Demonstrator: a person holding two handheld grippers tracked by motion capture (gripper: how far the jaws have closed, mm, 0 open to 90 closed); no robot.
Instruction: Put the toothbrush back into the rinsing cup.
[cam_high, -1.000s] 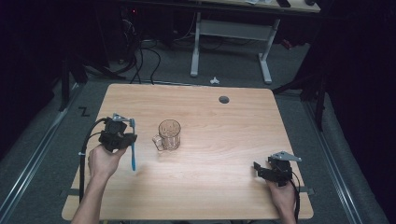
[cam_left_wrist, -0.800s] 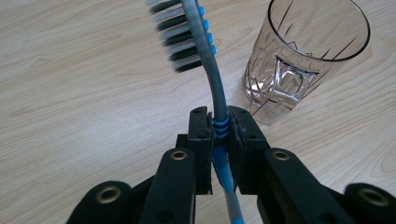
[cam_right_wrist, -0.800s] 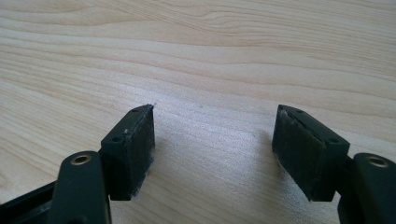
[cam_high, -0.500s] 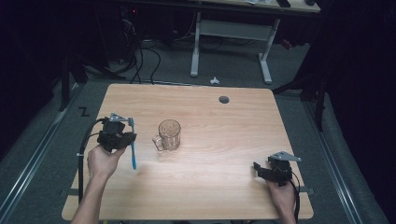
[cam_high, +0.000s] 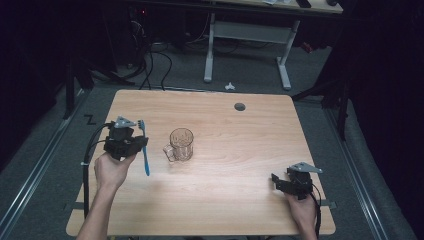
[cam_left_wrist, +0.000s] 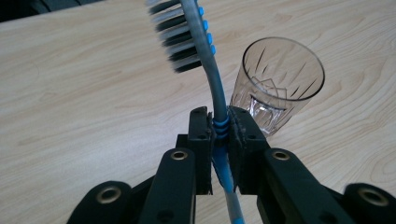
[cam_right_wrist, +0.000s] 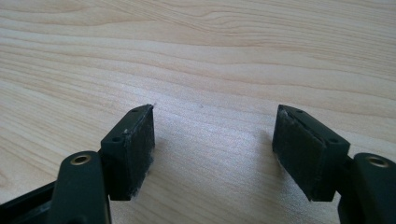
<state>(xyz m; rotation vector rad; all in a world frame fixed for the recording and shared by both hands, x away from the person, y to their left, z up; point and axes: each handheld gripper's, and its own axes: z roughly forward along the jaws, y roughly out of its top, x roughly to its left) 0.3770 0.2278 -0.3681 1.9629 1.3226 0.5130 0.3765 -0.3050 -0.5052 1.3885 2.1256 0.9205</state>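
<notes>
Meanwhile the left claw (cam_left_wrist: 219, 135) stays clamped on the blue toothbrush (cam_left_wrist: 212, 84) – bristles up, barely moved since a second ago – with the glass mug (cam_high: 181, 144) just beyond its tips, so the drop-in seems imminent, while the right claw (cam_right_wrist: 215, 149) rests apart on the desk (cam_high: 240, 200).

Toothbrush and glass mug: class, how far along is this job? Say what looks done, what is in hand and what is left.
Done: the left gripper is shut on the toothbrush, lifted off the table. In hand: the brush is held bristles up beside the glass mug, not yet over it. Left, probably: setting the brush into the empty mug. The right gripper rests open near the table's front corner.
</notes>
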